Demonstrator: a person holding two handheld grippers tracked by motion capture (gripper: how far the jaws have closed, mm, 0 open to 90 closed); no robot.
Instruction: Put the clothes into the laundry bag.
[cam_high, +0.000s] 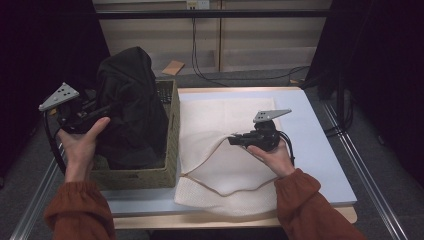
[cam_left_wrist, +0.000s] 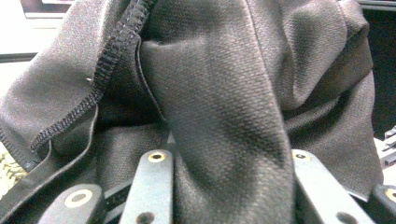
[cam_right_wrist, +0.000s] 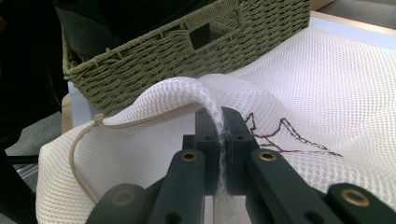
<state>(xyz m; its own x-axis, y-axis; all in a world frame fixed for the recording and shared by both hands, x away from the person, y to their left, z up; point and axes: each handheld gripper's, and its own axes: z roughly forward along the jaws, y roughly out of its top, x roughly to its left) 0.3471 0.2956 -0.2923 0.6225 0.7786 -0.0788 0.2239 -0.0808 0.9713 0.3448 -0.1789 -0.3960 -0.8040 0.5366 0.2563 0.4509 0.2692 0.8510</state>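
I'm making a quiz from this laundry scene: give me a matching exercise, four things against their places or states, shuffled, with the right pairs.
Things:
1. black garment
2. white mesh bag
3. woven basket
4. right gripper

Places or states:
A. flat on the table, edge pinched up
B. at the table's left end
C. shut on mesh
D. held up over the basket by the left gripper

Pairs: 1-D, 2-A, 3-B, 4-C

Pale table (cam_high: 320, 150) on grey floor (cam_high: 370, 150); wooden wall panels (cam_high: 260, 35) behind; black cables (cam_high: 240, 77) trailing; dim surroundings.
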